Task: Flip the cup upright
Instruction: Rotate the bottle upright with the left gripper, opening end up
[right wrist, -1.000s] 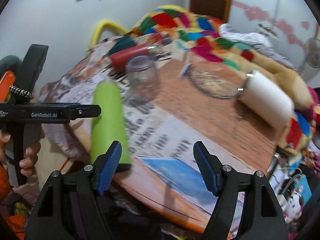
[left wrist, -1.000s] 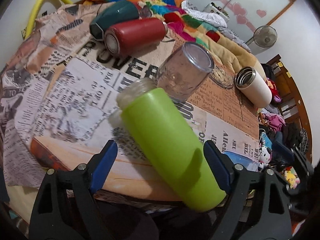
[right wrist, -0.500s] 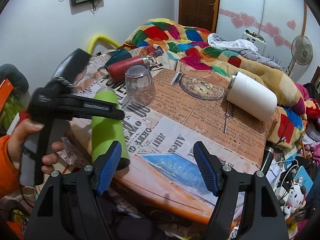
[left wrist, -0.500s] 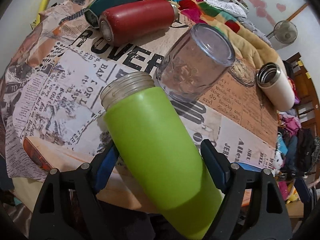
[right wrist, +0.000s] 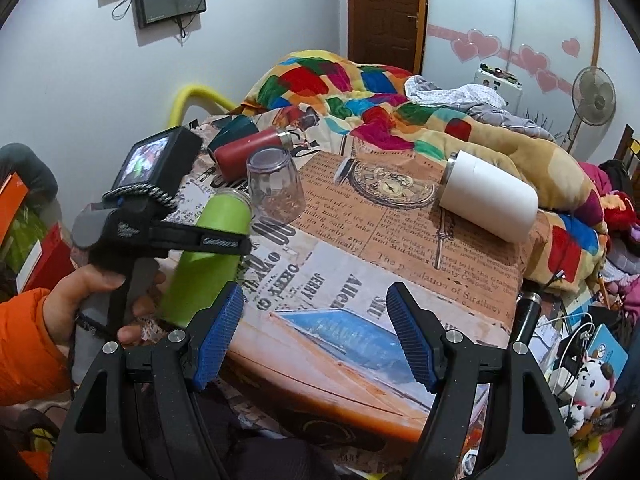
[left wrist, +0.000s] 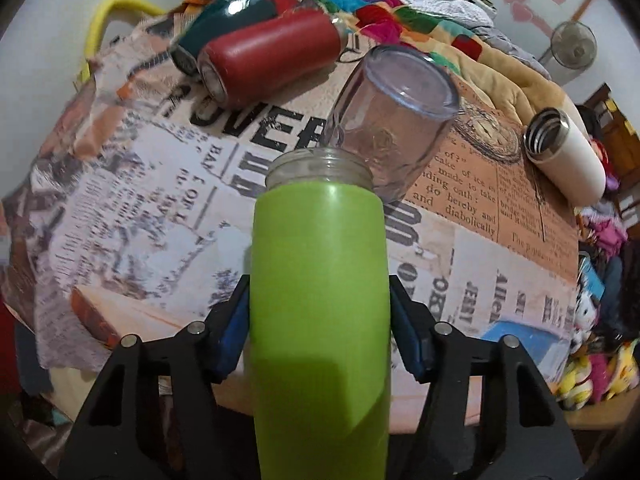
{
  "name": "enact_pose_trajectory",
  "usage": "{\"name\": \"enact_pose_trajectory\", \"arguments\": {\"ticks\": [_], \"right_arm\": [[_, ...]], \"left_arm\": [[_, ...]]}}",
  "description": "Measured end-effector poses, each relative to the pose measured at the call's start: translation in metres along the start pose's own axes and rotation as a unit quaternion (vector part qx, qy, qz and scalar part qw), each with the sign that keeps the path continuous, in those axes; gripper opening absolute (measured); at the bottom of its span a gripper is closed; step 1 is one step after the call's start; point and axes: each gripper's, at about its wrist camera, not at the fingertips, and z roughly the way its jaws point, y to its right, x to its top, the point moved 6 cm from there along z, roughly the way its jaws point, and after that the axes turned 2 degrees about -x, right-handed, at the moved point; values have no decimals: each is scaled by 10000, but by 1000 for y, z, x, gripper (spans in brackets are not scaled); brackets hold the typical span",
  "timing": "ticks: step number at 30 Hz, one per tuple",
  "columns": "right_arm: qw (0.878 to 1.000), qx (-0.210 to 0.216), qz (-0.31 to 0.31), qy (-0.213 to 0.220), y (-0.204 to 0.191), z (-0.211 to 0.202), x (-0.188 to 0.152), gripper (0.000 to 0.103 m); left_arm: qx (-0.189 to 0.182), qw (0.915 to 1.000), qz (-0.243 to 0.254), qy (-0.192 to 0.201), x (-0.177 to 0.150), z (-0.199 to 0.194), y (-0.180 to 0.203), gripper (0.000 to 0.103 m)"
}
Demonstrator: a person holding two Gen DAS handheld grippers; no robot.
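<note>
Squeezing the green cup (left wrist: 320, 300) in the left claw (left wrist: 320, 338)

It leans over the table (right wrist: 404, 248) edge, mouth up. The right claw (right wrist: 316, 336) gapes wide, holding nothing. The glass jar (left wrist: 390, 128) stands upside down, nothing inside.

Your left gripper (left wrist: 320, 336) has matte black triangular arms with cut-out windows, silver screw heads at the joints, and blue ribbed pads (left wrist: 408, 340). Your right gripper (right wrist: 316, 332) is built alike: black frame, silver screws, blue textured pads (right wrist: 408, 336). Seen from the right wrist, your left hand (right wrist: 96, 300) shows bare skin below an orange sleeve (right wrist: 24, 344). Above that hand, the handle carries a black camera block (right wrist: 156, 160) with a lit screen, a braided cord and white lettering.
</note>
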Motion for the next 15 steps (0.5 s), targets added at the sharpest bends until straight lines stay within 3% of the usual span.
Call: {"name": "enact_pose_trajectory", "arguments": {"ticks": [9,15], "right_arm": [[9999,-44,107,85,2,-2,7,71],[9998,-75,124,148,2,-4,12,71]], "left_arm": [[-118,9964,536,639,-7,-50,9,63],[-309,9898,829,1117,-8,-90,22,63]]}}
